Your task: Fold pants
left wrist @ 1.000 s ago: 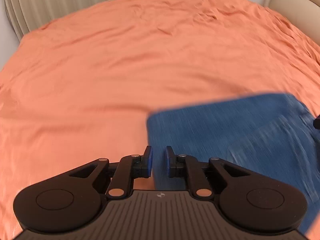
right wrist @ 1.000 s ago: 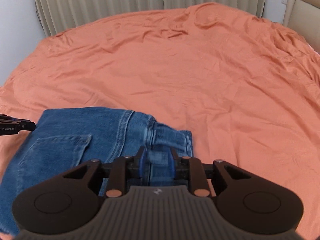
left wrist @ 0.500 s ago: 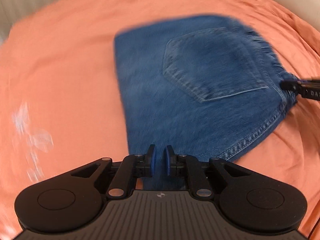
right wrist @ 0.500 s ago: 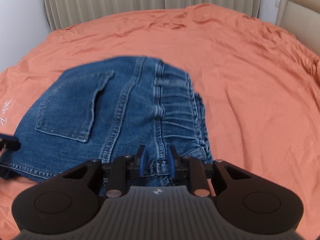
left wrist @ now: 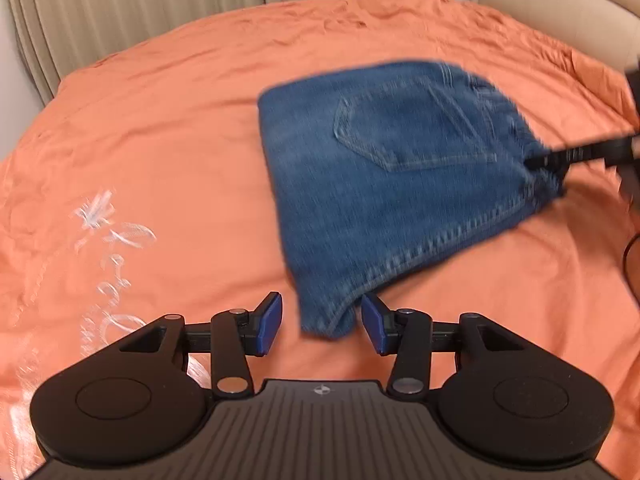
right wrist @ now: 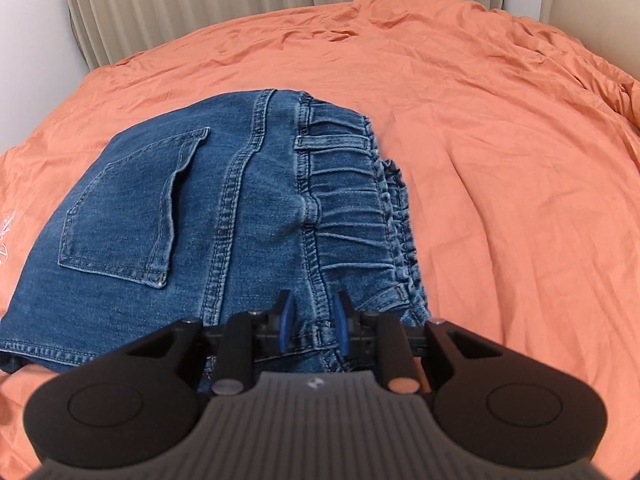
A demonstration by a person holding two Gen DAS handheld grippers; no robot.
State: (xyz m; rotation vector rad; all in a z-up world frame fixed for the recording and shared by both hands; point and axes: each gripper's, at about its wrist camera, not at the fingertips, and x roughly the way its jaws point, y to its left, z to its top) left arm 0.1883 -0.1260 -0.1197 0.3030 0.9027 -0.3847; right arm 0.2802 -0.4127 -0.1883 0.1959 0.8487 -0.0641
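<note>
A pair of blue denim pants (right wrist: 200, 220), folded into a compact stack with a back pocket on top, lies on the orange bedsheet (right wrist: 500, 160). My right gripper (right wrist: 313, 320) is shut on the elastic waistband at the near edge. In the left wrist view the pants (left wrist: 400, 168) stretch away to the right, where the right gripper's fingertips (left wrist: 560, 157) pinch the waistband. My left gripper (left wrist: 322, 326) is opening. The pants' near corner sits between its blue pads (left wrist: 269, 323) without being pressed.
The orange sheet carries white embroidery (left wrist: 108, 240) at the left. Pleated beige curtains (left wrist: 140, 8) hang behind the bed, and a padded beige headboard (left wrist: 560, 4) stands at the right. A dark cable (left wrist: 628, 252) curves at the right edge.
The left jaws have spread and released the pants' corner they pinched. The pants have come down flat onto the sheet. The right gripper has held still on the waistband for the last half second.
</note>
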